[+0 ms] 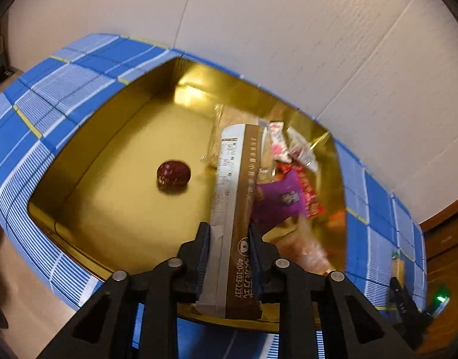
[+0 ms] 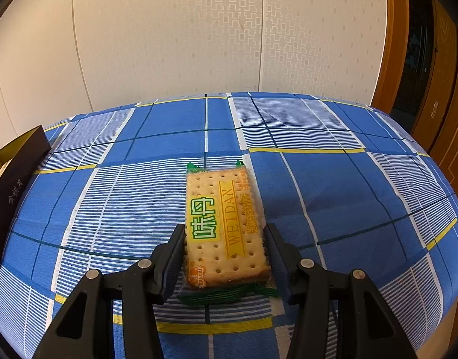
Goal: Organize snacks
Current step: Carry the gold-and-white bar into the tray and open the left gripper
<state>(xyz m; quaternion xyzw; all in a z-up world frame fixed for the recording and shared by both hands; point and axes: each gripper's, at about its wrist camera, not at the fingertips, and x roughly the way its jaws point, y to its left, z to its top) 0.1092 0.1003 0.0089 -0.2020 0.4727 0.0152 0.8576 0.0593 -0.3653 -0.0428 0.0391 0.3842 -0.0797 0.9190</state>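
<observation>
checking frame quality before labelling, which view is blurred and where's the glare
Left wrist view: motion blur smears the snack pile and cloth, the stick packet in the left tongs stays sharp, and glare flares off the gold box far corner. Right wrist view: sharp, evenly lit, the cracker pack print readable; fisheye bends the table edge.

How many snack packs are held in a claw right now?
2. A brown-and-grey stick pack in the left claw above the gold tin; a cracker pack between the right claw pads on the tablecloth.
</observation>
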